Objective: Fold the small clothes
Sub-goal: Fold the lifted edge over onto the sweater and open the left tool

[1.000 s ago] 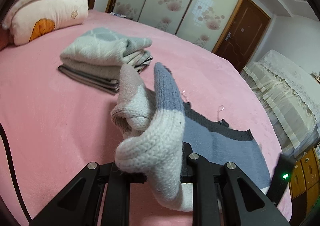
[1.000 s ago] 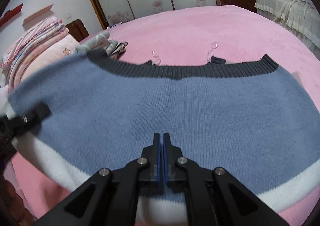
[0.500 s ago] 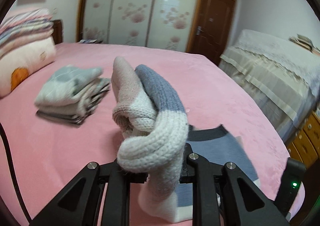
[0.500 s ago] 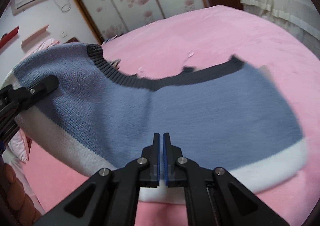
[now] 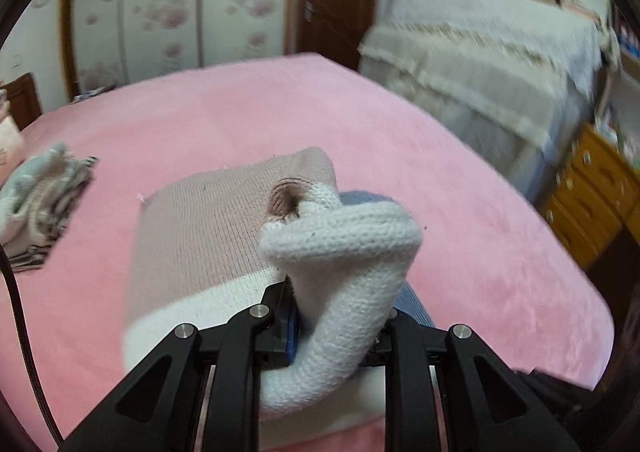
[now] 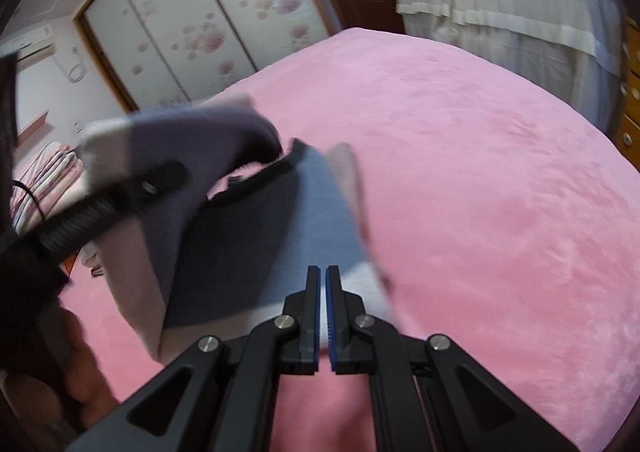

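A small knit sweater, blue with a white hem and a dusty-pink inside, lies half folded on the pink bed. In the left wrist view my left gripper (image 5: 340, 316) is shut on a bunched white hem (image 5: 344, 272), and the pink side (image 5: 208, 228) drapes over the rest. In the right wrist view the blue panel (image 6: 256, 236) is lifted and folding rightward, with the left gripper's arm (image 6: 120, 196) crossing it. My right gripper (image 6: 323, 292) is shut on the sweater's white hem edge (image 6: 364, 284).
A stack of folded clothes (image 5: 36, 204) sits at the left of the pink bed (image 5: 480, 236). A second covered bed (image 5: 500, 64) and wooden drawers (image 5: 588, 192) stand to the right. Wardrobe doors (image 6: 208, 24) are behind.
My left gripper has carried its side of the sweater up and over to the right, so the garment is doubling over and the pink inside now shows. The right gripper stays shut on the hem.
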Demonstrator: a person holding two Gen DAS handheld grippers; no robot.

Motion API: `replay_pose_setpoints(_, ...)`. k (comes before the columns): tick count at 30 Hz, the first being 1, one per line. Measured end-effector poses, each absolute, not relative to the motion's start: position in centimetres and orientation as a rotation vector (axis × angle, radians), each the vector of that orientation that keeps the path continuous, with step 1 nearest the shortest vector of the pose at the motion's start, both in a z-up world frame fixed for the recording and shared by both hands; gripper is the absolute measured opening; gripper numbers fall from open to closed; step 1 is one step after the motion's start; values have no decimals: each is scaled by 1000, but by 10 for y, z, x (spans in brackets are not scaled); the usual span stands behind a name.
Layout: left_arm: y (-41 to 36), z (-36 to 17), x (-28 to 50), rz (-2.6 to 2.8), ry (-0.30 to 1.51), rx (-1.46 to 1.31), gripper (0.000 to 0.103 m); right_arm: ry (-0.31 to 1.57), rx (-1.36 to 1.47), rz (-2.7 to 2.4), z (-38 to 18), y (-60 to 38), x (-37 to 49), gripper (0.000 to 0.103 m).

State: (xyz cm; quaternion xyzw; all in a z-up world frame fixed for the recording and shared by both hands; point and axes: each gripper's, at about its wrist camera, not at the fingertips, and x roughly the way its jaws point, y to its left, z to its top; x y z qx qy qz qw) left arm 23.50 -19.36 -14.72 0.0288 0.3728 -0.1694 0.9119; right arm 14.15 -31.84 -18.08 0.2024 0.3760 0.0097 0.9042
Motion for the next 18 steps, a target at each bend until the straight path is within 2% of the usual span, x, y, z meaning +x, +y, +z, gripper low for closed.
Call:
replay_pose_setpoints(4, -217, -177, 231, -357, 811, 123, 18, 795, 444, -4, -191, -334, 136, 3)
replay_pose_setpoints(10, -220, -195, 225, -365, 821, 126, 21, 809, 465, -1, -197, -341, 134, 3)
replay_pose_setpoints(13, -220, -199, 222, -392, 827, 145, 36, 811, 472, 3, -198, -343, 135, 3)
replay_pose_setpoints(15, -220, -197, 217, -421, 820, 138, 50, 809, 463, 2, -197, -344, 135, 3)
replay_pose_setpoints(18, -215, -193, 206, -465, 814, 133, 61, 805, 448, -2, -193, -346, 133, 3)
